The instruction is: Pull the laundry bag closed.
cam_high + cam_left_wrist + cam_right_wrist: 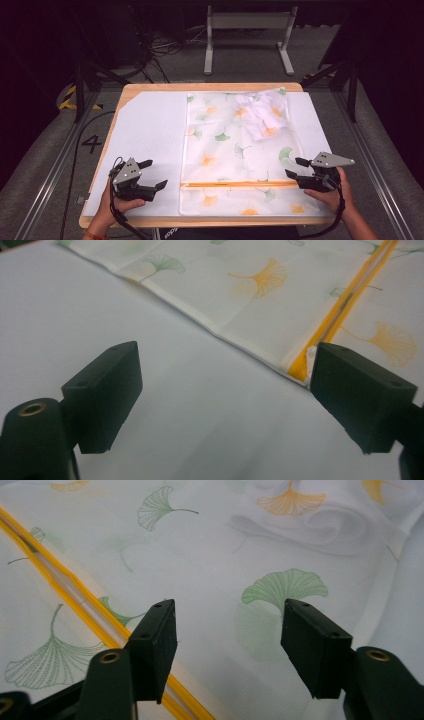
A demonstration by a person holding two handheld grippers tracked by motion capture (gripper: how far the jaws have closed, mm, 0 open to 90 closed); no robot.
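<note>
Both grippers gape empty, left gripper (pixel 154 174) beside the zip (pixel 240 184) end of the bag (pixel 235 150) flat on the table (pixel 150 87), right gripper (pixel 294 167) at its other edge; pinch only fabric beside the zip; keep it taut.

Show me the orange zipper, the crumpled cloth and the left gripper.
zipper (pixel 240 184): high view, middle of the orange strip.
cloth (pixel 260 117): high view, centre of the bunch.
left gripper (pixel 156 174): high view, gap between jaw tips.
</note>
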